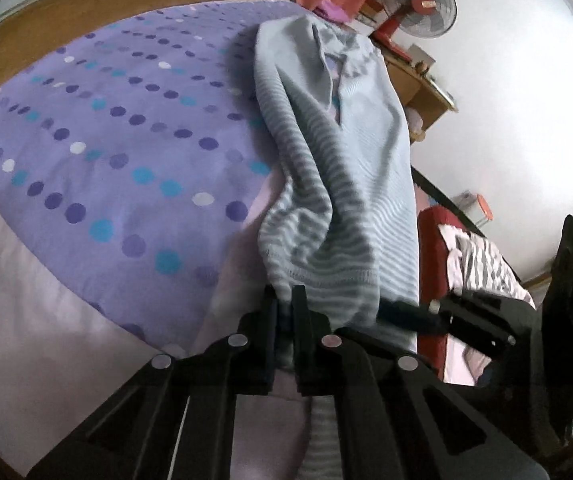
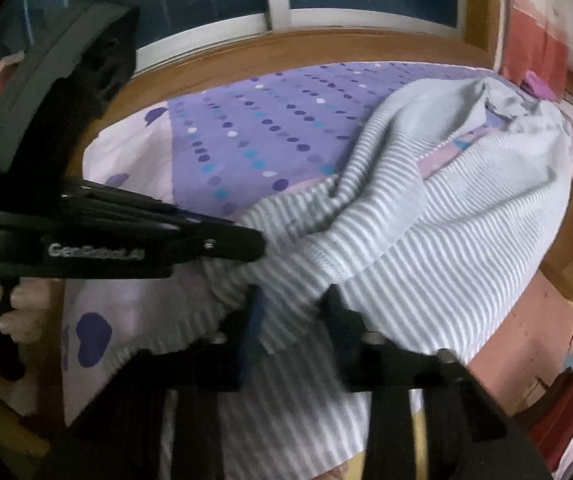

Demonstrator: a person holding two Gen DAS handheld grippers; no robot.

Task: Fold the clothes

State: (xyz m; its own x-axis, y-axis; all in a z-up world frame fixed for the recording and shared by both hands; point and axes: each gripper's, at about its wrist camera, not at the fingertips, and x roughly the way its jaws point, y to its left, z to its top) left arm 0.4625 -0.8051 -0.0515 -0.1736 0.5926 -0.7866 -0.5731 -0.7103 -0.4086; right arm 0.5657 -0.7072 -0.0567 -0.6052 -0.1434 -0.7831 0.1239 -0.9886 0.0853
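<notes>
a bed (image 1: 98, 168) with a dotted purple cover is shown, over whose near edge a striped pale-blue shirt (image 1: 350, 168) is draped, its collar lying toward the far side. the hem of the shirt is clamped by the left gripper (image 1: 284, 320), whose jaws are closed on a bunched fold, and a neighbouring part of the hem is pinched by the right gripper (image 2: 292, 320), only partly visible through blur. a slip is judged possible if the cloth is drawn taut, since little fabric is held; a skewed fold is likely if the two grips are lifted unevenly.
</notes>
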